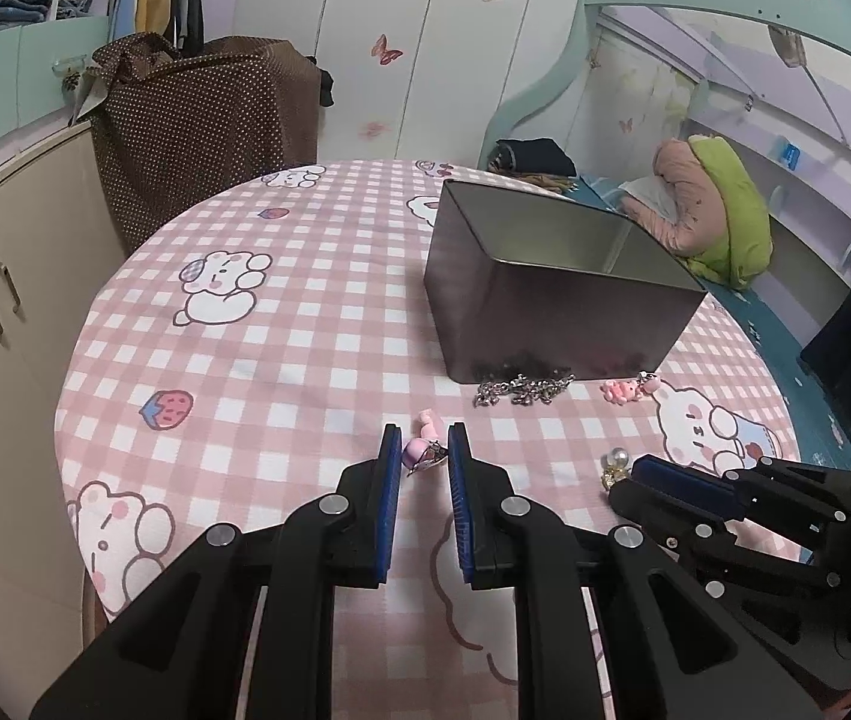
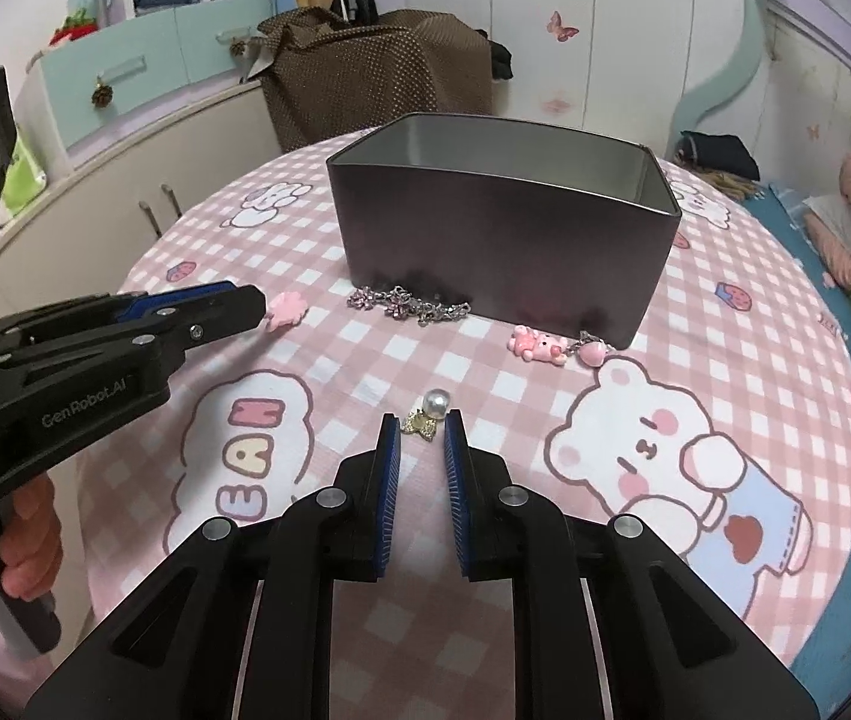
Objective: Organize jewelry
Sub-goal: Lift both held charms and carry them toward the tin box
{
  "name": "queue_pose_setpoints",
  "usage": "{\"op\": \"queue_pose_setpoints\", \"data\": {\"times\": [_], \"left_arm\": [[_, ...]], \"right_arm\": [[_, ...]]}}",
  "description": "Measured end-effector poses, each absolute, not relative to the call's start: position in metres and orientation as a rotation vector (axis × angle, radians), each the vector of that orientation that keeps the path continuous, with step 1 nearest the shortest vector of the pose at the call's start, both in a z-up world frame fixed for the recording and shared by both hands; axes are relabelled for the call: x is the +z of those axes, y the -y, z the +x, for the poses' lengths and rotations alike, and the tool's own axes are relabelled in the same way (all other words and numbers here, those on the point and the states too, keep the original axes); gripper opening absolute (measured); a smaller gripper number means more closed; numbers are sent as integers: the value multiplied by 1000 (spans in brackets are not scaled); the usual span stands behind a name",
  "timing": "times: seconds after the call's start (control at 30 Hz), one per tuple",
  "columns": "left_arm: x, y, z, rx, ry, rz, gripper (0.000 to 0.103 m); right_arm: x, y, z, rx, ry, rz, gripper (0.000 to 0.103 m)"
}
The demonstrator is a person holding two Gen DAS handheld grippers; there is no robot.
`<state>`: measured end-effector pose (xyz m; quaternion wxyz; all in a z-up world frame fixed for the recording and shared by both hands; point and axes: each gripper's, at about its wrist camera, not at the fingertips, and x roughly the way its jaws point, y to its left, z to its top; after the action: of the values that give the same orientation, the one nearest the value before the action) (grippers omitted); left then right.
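**A:** Two pairs of black tongs with blue ribbed pads work a round desk (image 2: 785,396) covered in pink gingham cloth printed with cartoon bears. The left tongs (image 1: 423,441) stand partly open around a small pink charm with a silver clasp (image 1: 422,453), which lies on the cloth between the tips; neither pad appears to press it yet. The right tongs (image 2: 421,426) are likewise partly open, their tips either side of a white pearl ornament on a gold bow-shaped setting (image 2: 428,414), also lying loose on the desk.

**B:** And the destination?

**A:** The dark grey rectangular metal tin (image 2: 503,252), open at the top, sits farther back on the desk. A silver chain (image 2: 407,303) lies against its near wall, and a pink bear charm on a keyring (image 2: 536,347) lies just beside its corner.

**B:** What might fail here?

**A:** Both pieces are small and irregular. The pearl is round and smooth, so closing pads may squirt it forward rather than trap it. The pink charm's clasp is thin, and a grip on that alone could let the body swing or slip free over the desk. The tin's walls are tall, so a low carry could knock its rim or drag the chain.
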<state>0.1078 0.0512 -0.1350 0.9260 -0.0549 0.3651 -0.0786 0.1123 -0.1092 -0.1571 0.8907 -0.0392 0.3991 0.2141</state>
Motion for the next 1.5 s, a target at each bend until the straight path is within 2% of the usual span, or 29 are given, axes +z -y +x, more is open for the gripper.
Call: {"op": "queue_pose_setpoints", "data": {"times": [0.07,0.2,0.6,0.63,0.83,0.9,0.93,0.97,1.03,1.13,1.2,1.23,1.27,1.3,1.37,1.43,1.5], "left_arm": [[-135,-51,108,-160,-754,-115,14],[-134,-48,106,-171,-747,-110,14],[-118,-45,105,-189,-717,-111,14],[-116,-44,104,-189,-710,-109,14],[-119,-43,105,-186,-728,-102,14],[-121,-45,106,-188,-737,-110,14],[-121,-46,106,-190,-740,-116,14],[-121,-48,106,-188,-740,-118,14],[-122,-50,107,-179,-738,-120,14],[-122,-52,110,-175,-739,-124,14],[-123,-52,110,-176,-737,-122,14],[-123,-52,111,-175,-738,-122,14],[-124,-52,111,-175,-742,-121,14],[-124,-52,111,-176,-746,-121,14],[-125,-52,112,-180,-752,-119,14],[-126,-51,112,-184,-754,-114,14],[-127,-50,113,-190,-756,-116,14]], "right_arm": [[-158,113,116,445,-829,-60,9],[-157,114,122,423,-834,-27,4],[-136,125,123,406,-799,-15,4],[-135,128,124,368,-797,-4,7],[-143,130,135,347,-890,66,11],[-142,128,134,354,-884,68,40],[-141,128,131,341,-873,65,78],[-139,128,127,322,-837,65,84],[-135,126,123,338,-794,57,84],[-137,117,125,349,-794,5,84],[-143,106,126,389,-794,-42,77],[-147,102,126,400,-802,-55,64],[-153,99,128,414,-826,-63,42],[-157,97,128,411,-819,-75,36],[-159,96,128,423,-811,-82,16],[-158,97,128,417,-819,-69,12],[-158,98,128,418,-820,-65,12]]}}
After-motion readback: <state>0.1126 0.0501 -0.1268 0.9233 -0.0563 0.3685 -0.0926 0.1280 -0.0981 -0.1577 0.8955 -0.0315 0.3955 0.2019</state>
